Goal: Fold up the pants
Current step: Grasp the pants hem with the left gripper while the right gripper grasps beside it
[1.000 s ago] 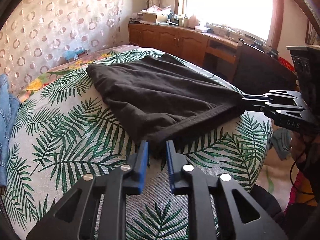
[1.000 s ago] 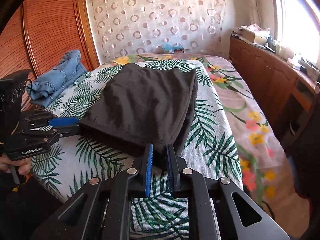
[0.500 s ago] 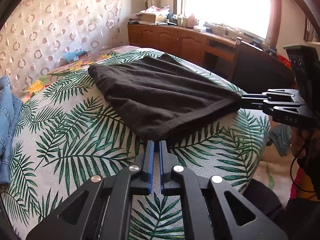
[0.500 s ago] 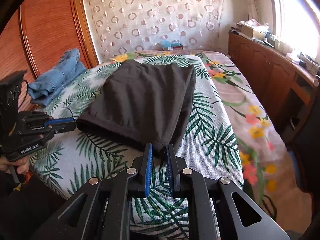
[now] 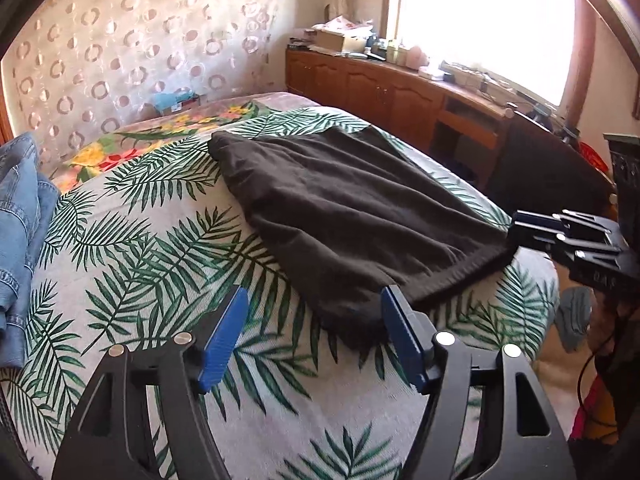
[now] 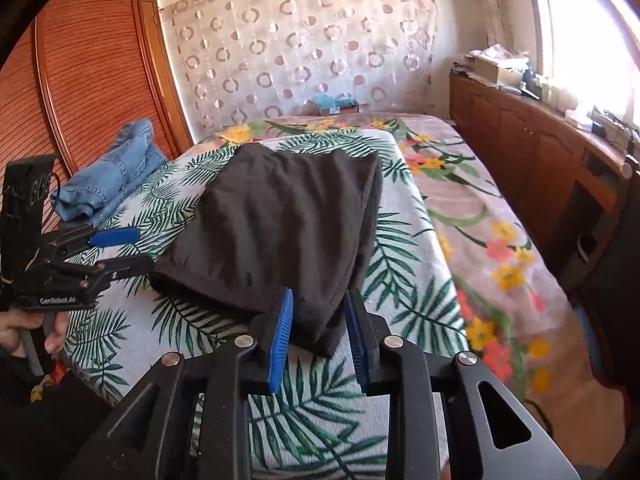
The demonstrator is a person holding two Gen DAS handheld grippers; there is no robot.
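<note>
The black pants (image 5: 340,208) lie folded flat on the palm-leaf bedspread (image 5: 140,264); they also show in the right wrist view (image 6: 280,224). My left gripper (image 5: 314,312) is open, its blue pads (image 5: 224,332) spread wide at the pants' near-left corner, with the cloth lying loose between them. My right gripper (image 6: 318,320) is open, its blue pads (image 6: 280,332) straddling the near-right corner without pinching it. Each gripper shows in the other's view: the right (image 5: 536,232), the left (image 6: 116,252).
Folded blue jeans (image 6: 108,176) lie at the bed's left side, by a wooden wardrobe (image 6: 88,68). A floral sheet (image 6: 472,216) covers the right of the bed. A wooden cabinet (image 5: 384,92) with clutter runs under the window. The bed's front edge is close below both grippers.
Both grippers were shut on the pants' near corners and have opened, letting the cloth go. The pants now rest flat on the bed. The left gripper opened wider than the right.
</note>
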